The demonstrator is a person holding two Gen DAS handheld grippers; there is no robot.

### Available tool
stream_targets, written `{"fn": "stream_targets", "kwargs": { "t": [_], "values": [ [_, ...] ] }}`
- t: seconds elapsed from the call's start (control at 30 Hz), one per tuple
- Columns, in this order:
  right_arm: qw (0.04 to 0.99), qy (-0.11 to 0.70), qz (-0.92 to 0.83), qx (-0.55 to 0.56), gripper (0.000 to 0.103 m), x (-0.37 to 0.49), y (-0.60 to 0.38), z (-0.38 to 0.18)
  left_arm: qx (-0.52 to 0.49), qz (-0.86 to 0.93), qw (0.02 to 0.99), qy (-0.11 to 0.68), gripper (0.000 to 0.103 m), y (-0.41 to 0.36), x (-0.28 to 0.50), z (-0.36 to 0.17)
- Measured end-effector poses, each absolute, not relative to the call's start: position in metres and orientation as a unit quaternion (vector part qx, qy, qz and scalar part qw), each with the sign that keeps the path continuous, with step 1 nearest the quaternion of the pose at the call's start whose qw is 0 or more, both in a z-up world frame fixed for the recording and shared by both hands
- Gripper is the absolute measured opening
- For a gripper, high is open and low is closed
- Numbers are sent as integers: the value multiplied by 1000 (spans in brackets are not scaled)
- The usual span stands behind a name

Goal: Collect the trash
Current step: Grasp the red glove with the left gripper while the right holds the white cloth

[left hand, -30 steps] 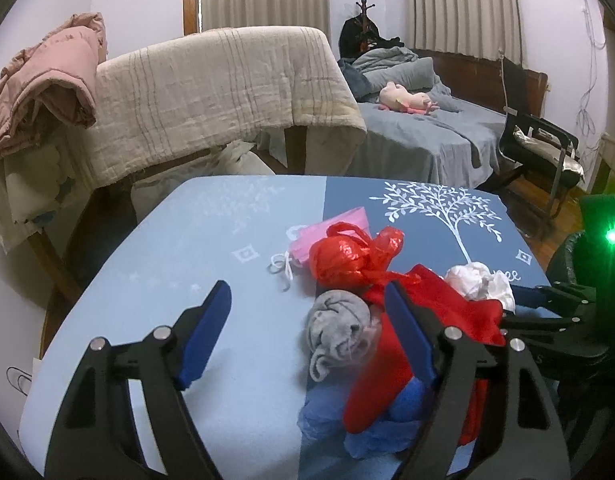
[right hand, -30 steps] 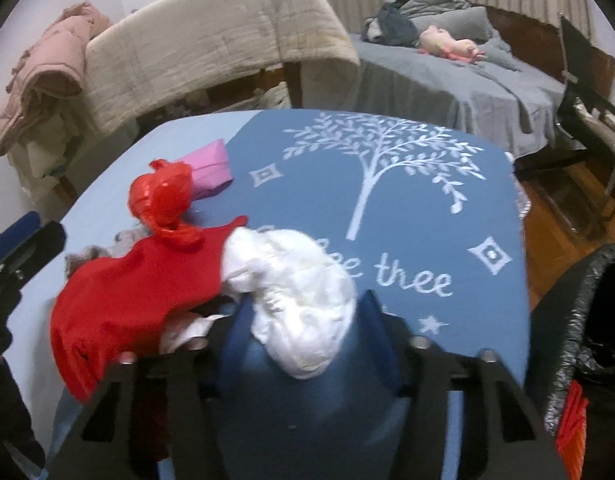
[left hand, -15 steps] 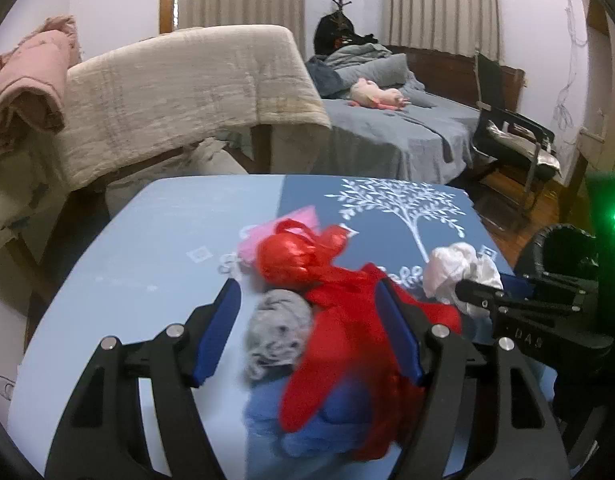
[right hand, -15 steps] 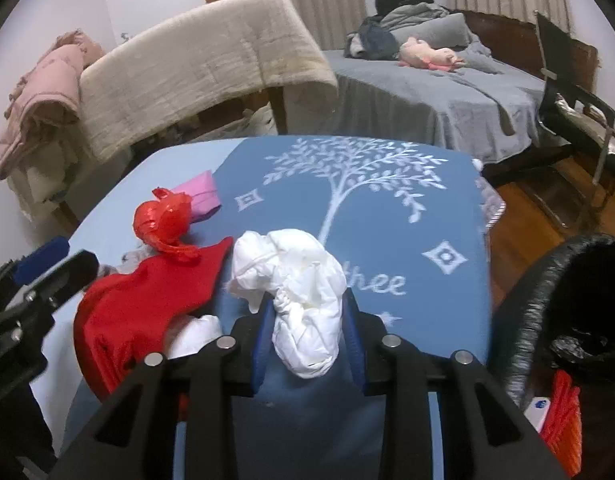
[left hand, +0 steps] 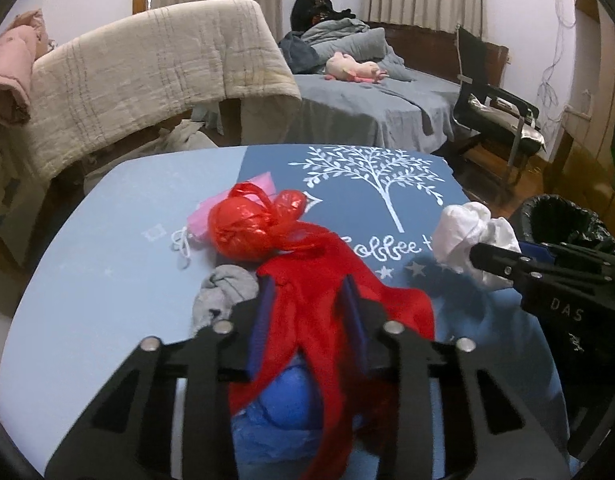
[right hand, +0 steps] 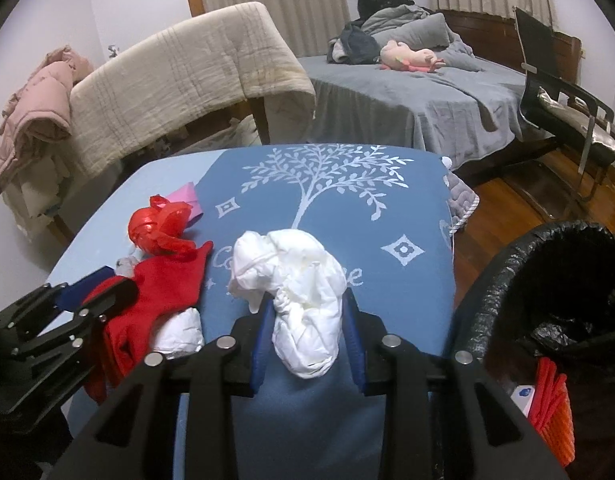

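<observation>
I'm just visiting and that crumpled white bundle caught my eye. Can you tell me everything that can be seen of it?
The white bundle looks like thin, crinkled plastic or tissue, scrunched into a soft, knotted lump with folds and a bulging lower end. It is pinched between the blue fingers of the right gripper, its top spilling forward above the blue tablecloth near the printed white tree. To its right stands a black-lined trash bin.

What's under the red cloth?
Under the red cloth: blue plastic and a white wad poke out. Anything deeper is covered.
</observation>
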State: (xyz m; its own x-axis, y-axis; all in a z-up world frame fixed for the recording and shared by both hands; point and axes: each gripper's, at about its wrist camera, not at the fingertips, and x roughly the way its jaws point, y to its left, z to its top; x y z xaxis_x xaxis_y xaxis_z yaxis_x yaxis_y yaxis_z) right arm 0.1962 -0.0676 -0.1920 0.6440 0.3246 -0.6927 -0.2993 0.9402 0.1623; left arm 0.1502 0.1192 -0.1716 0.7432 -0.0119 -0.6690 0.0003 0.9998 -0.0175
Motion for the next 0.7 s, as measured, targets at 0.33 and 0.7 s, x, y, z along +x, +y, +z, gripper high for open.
{"fn": "stream_targets", "kwargs": {
  "t": [0.33,0.7],
  "values": [
    [910,373,179,16,33,188,-66,-182,-22,-26,938,346,7,113,146,-164],
    [922,340,181,28,33,177,-76,-151,-34,-43,951,304,6,102,138,-128]
  ]
}}
